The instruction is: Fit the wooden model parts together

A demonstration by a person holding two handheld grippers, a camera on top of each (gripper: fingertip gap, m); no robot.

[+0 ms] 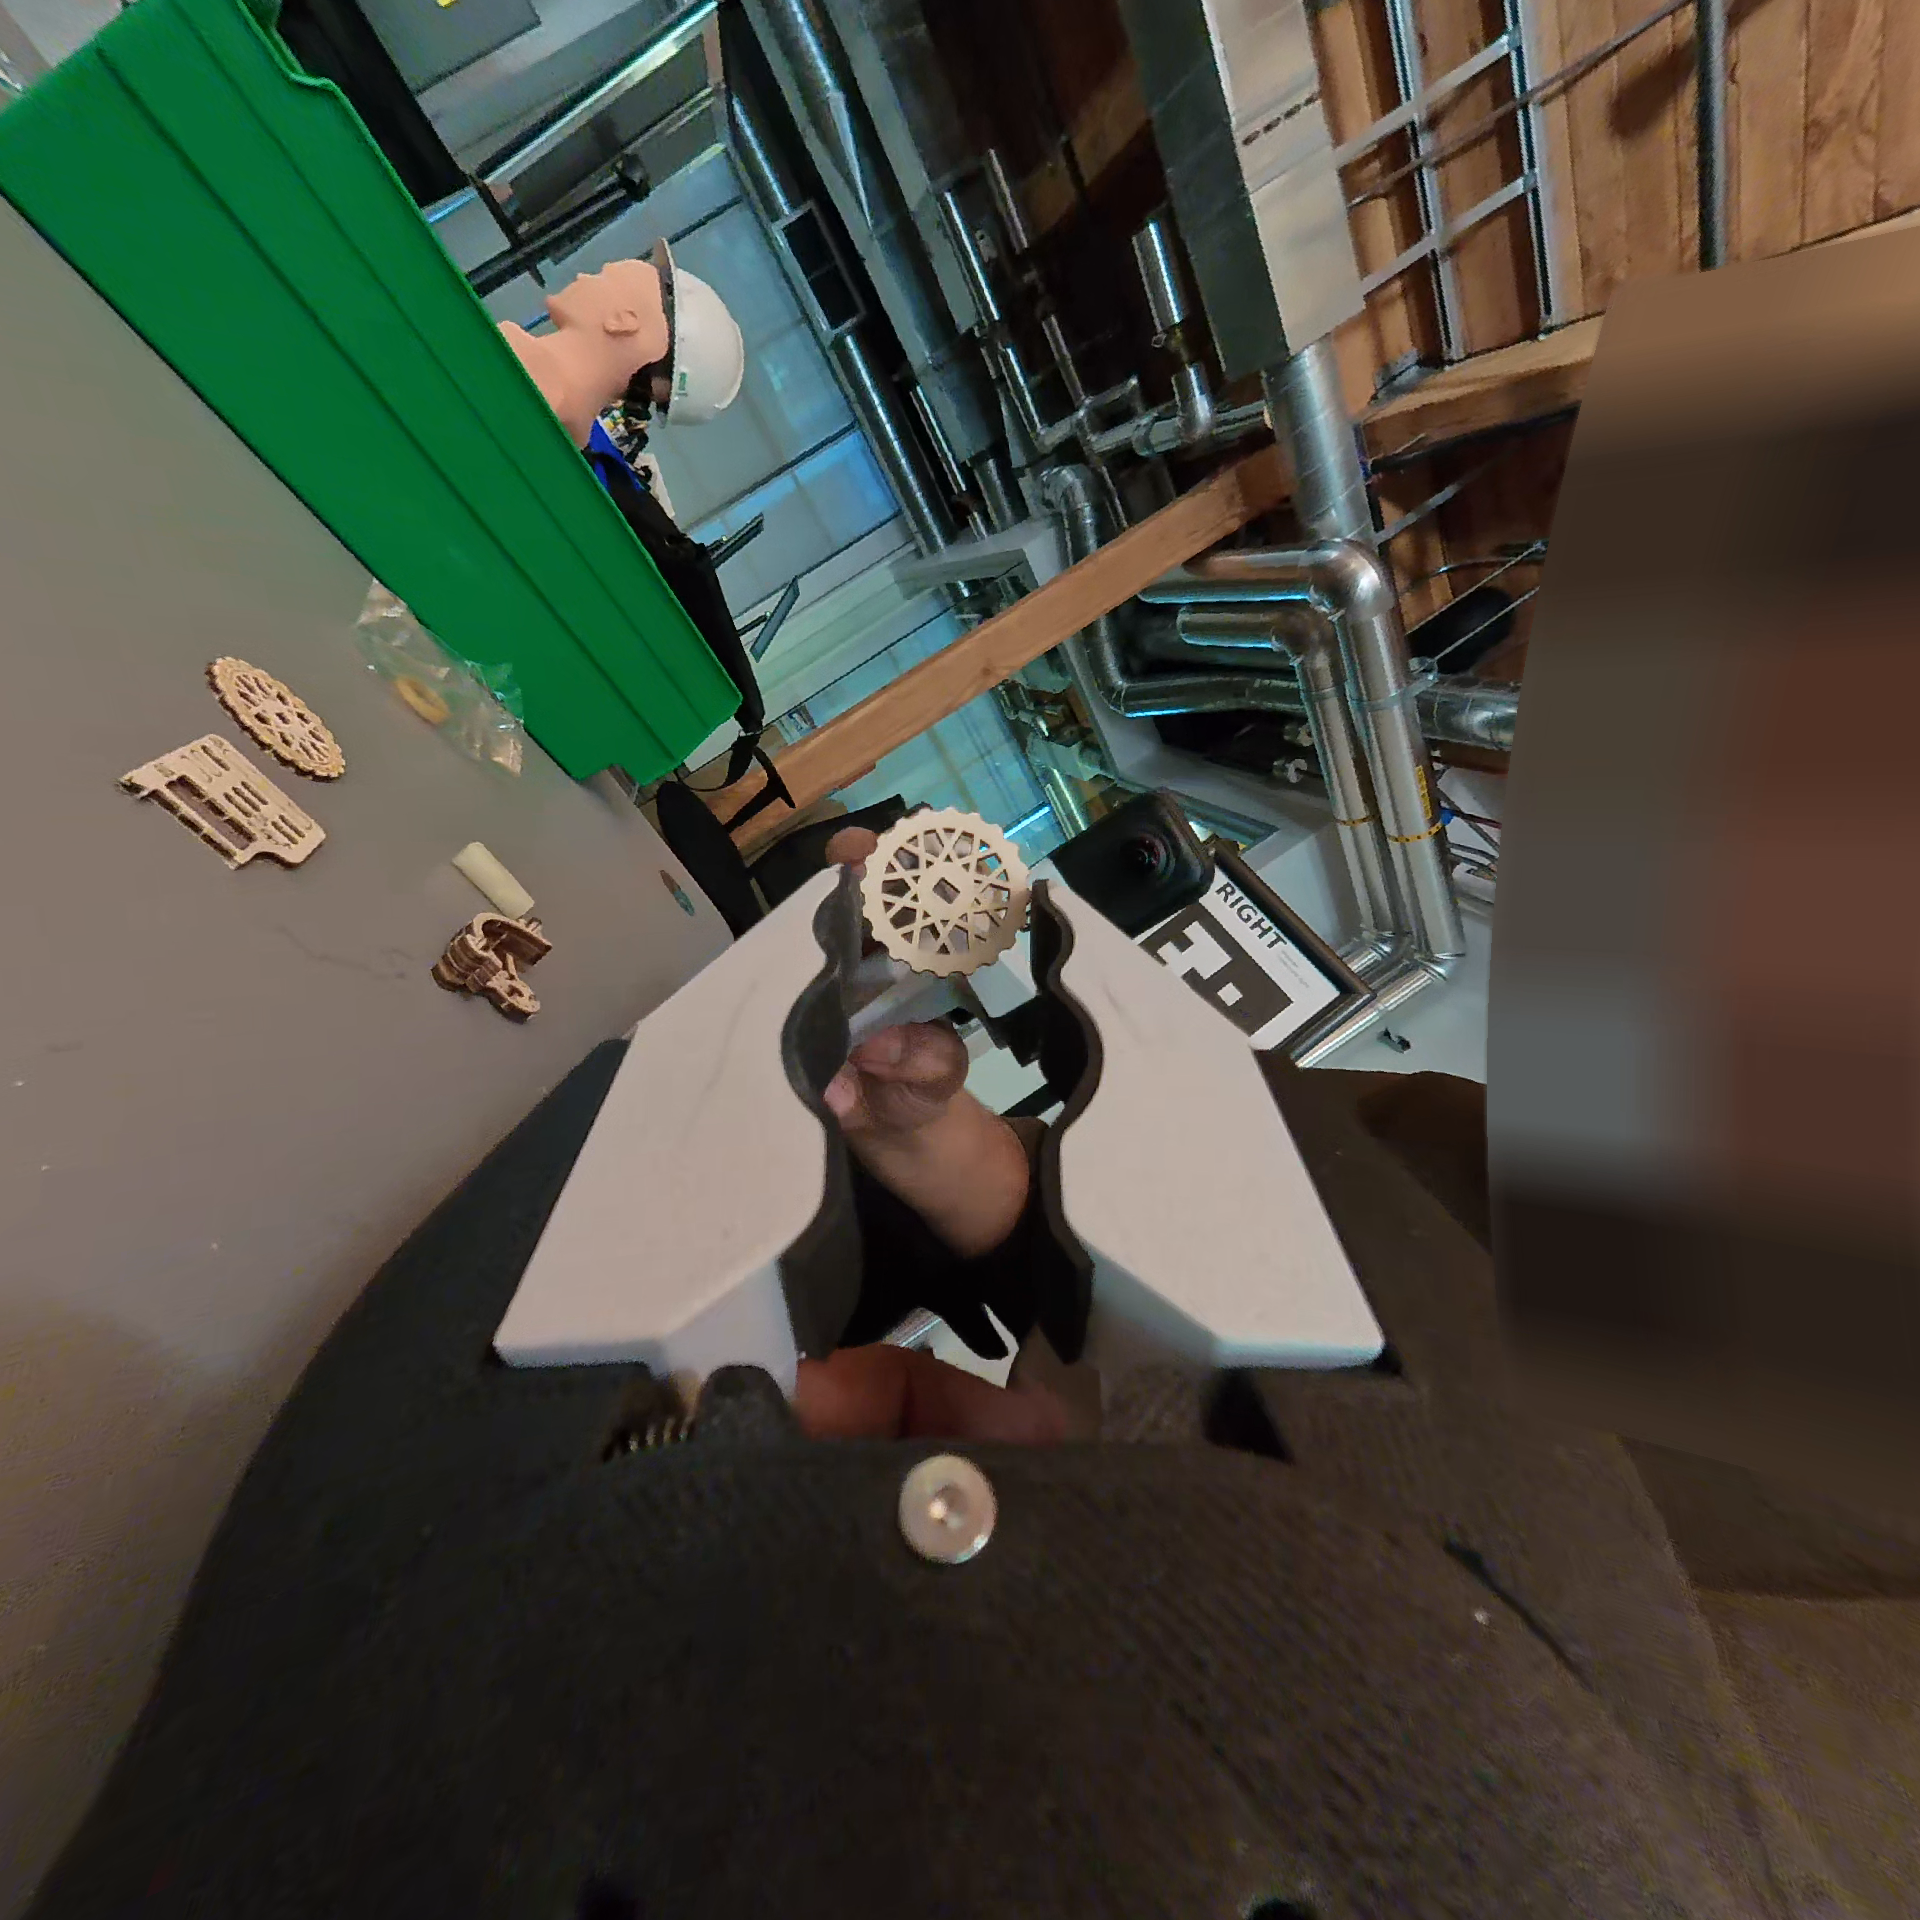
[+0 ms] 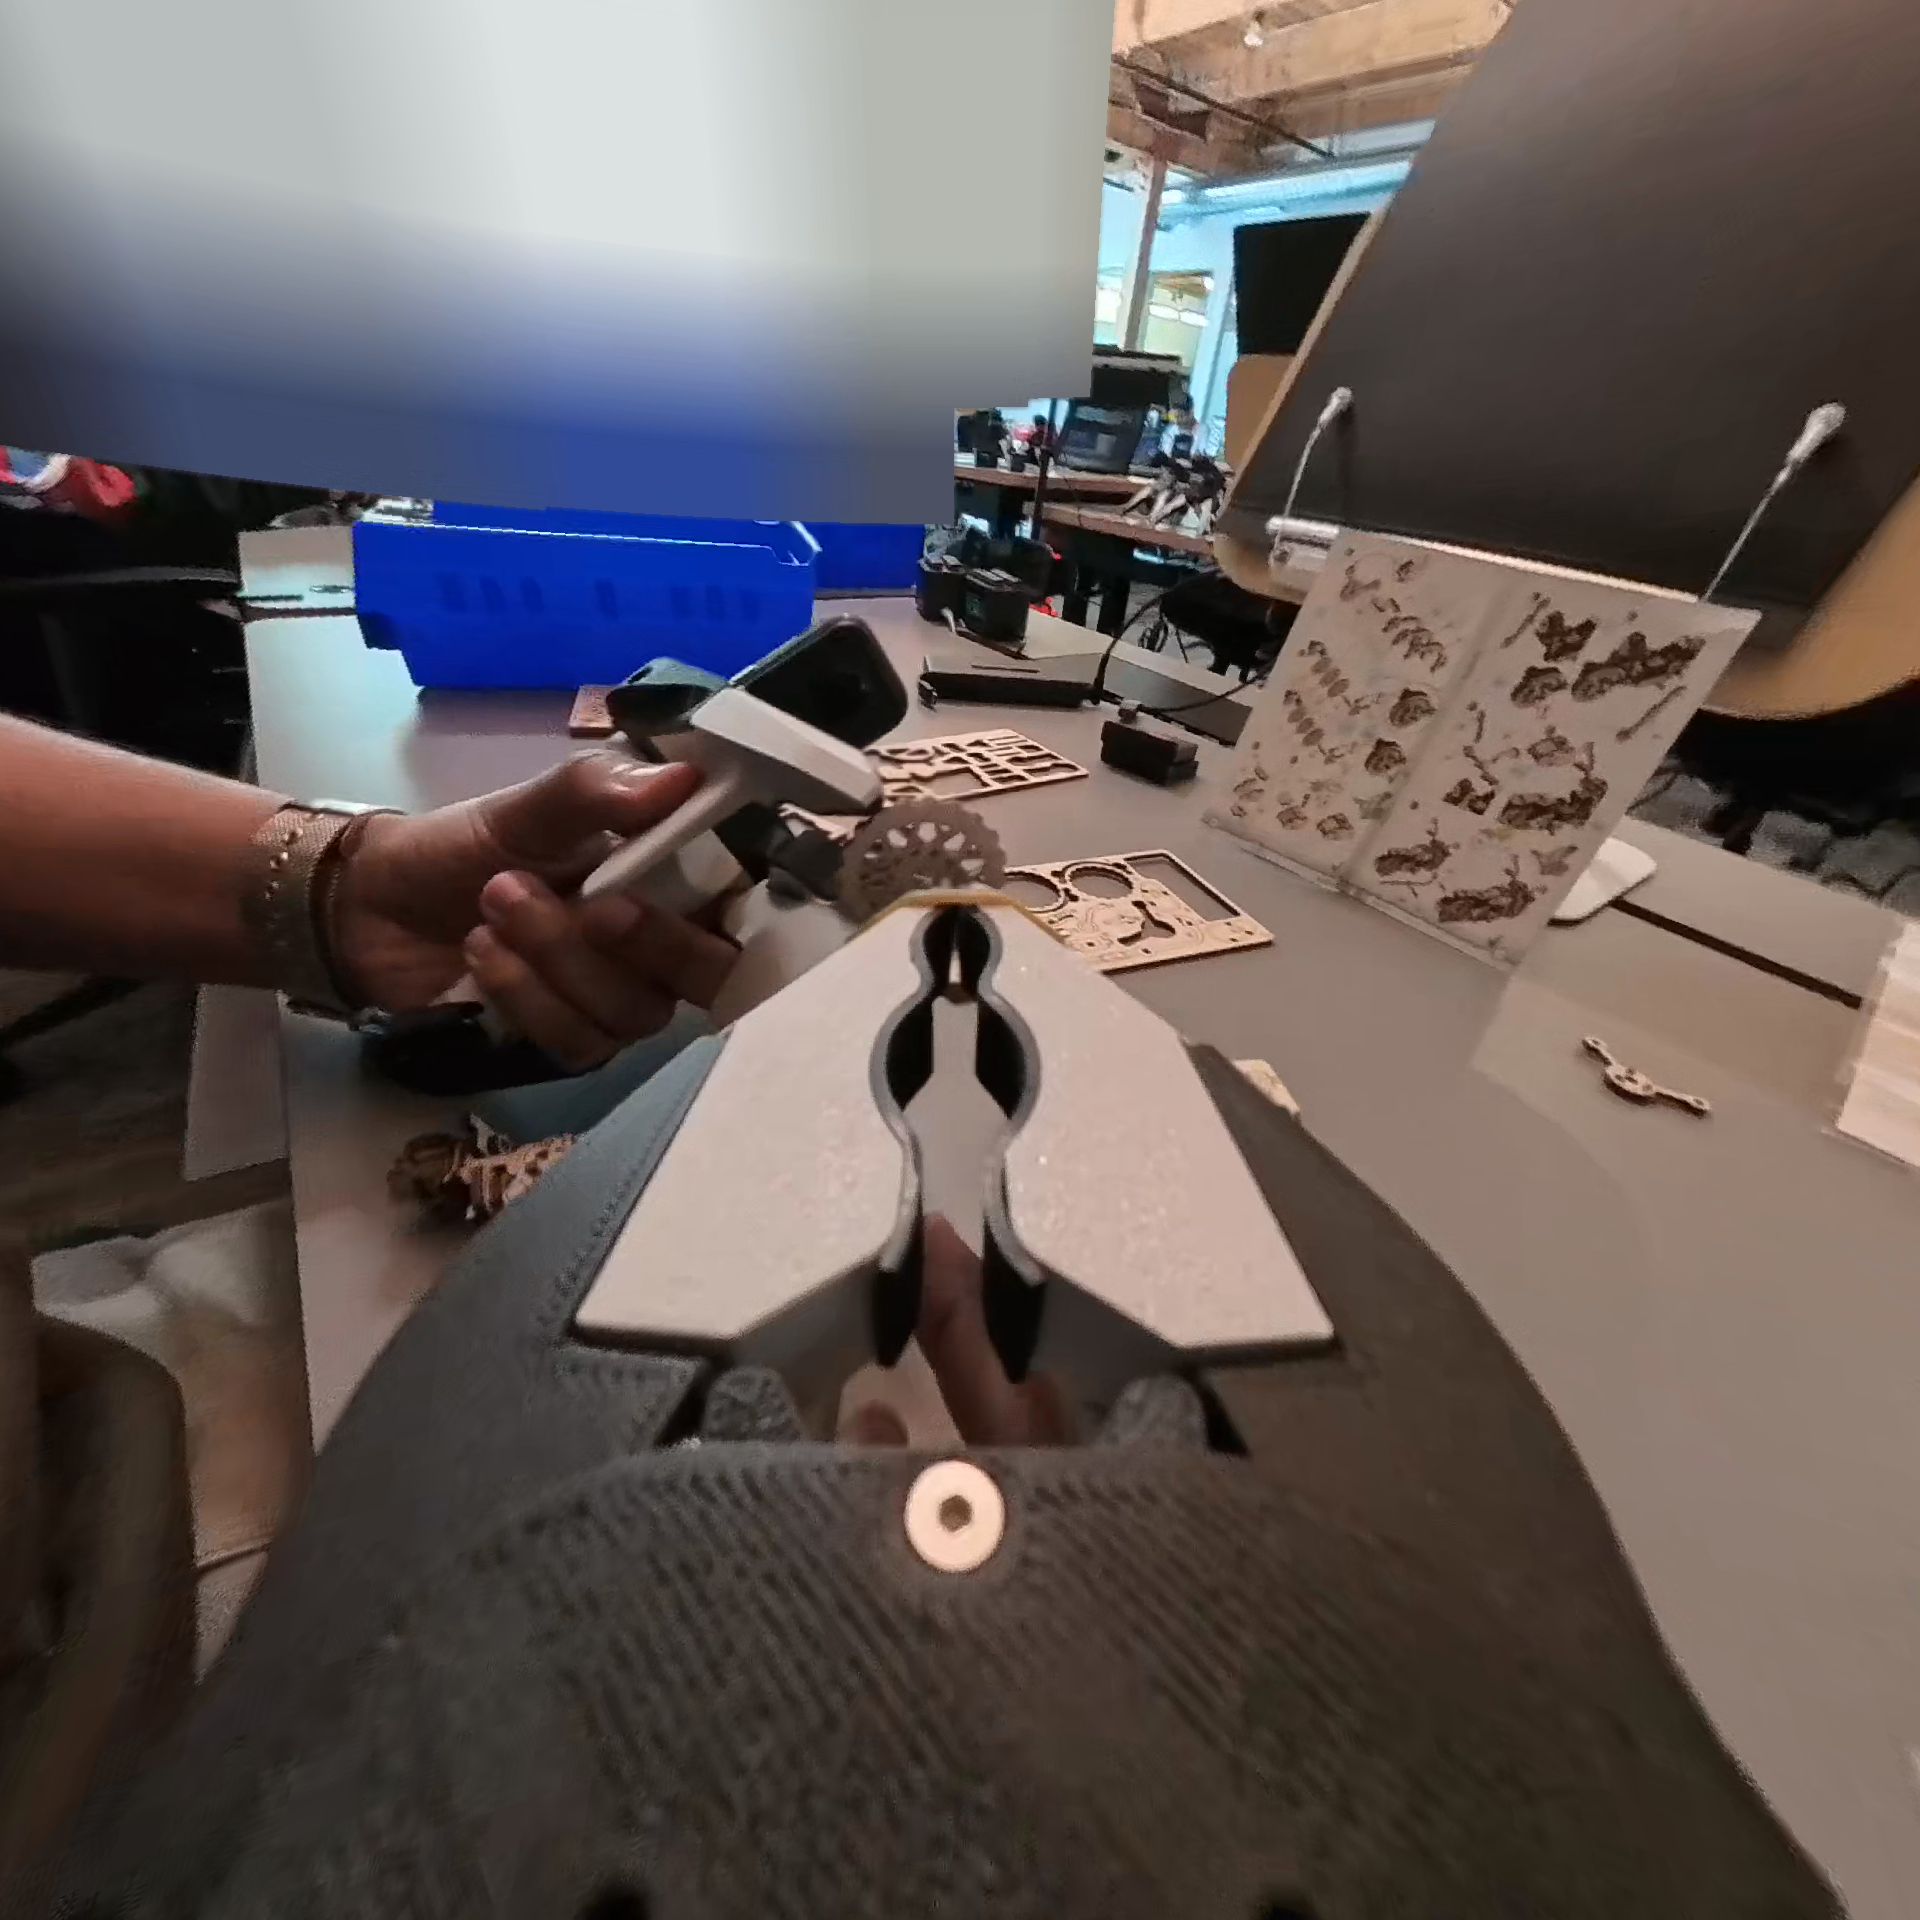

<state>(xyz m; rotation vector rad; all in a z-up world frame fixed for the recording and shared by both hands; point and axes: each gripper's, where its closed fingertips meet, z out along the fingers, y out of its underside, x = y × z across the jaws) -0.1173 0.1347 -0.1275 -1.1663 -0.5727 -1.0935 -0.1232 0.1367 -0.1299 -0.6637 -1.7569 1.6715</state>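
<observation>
My left gripper (image 1: 943, 925) is shut on a pale wooden gear (image 1: 948, 962), gripping it by the rim, face-on to the camera and raised off the table. The same gear (image 2: 920, 847) shows in the right wrist view, with the left gripper (image 2: 831, 868) and a hand (image 2: 540, 894) holding it. My right gripper (image 2: 956, 909) has its jaws together right in front of the gear's lower edge. A thin pale edge lies across its tips; I cannot tell what it is. The right gripper's camera housing (image 1: 1138, 868) shows behind the gear.
On the grey table (image 1: 156, 1039) lie a second gear (image 1: 275, 717), a flat slotted piece (image 1: 223, 800), a small partial assembly (image 1: 488, 961), a white cylinder (image 1: 494, 878) and a green bin (image 1: 364, 364). Cut-out wooden sheets (image 2: 1132, 909), an instruction sheet on a stand (image 2: 1455, 748), a blue bin (image 2: 582, 613). Left and right tips are no more than a few centimetres apart.
</observation>
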